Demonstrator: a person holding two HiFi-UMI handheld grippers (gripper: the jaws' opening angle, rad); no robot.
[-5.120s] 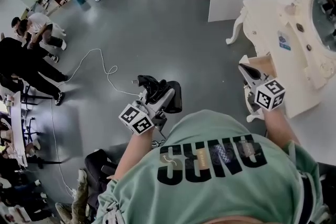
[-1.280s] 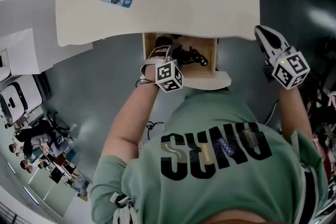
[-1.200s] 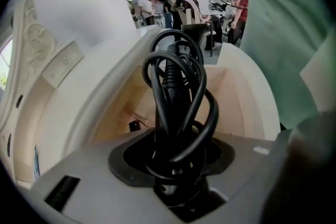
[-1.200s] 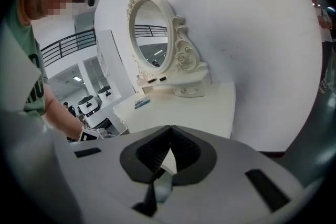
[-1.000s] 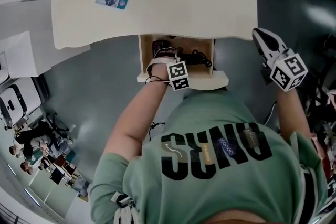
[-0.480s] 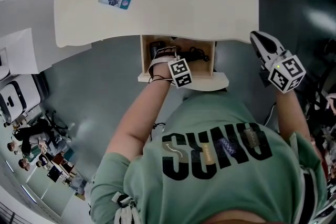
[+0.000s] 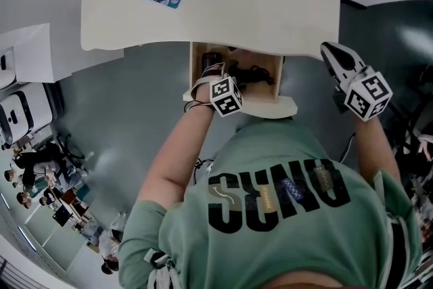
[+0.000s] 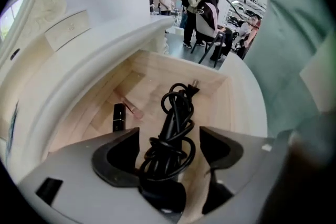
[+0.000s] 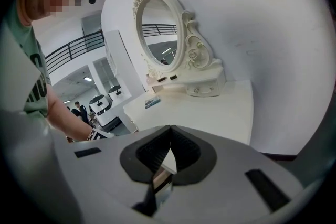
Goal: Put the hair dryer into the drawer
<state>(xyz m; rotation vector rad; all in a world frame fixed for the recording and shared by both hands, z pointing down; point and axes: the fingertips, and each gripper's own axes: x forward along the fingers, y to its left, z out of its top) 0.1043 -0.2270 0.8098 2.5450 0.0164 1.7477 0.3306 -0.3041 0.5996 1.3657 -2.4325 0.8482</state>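
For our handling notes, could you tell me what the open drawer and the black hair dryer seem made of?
Pale open drawer: likely unfinished wood, matt, board seams show. Black hair dryer with wound cord: probably plastic, slight sheen; cord looks rubbery.

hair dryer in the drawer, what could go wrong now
The left gripper has just been opening its jaws, the looped cord of the hair dryer between them: lifting out could snag a loop. Raised loops might catch when the drawer shuts. The small black tube beside it could get knocked.
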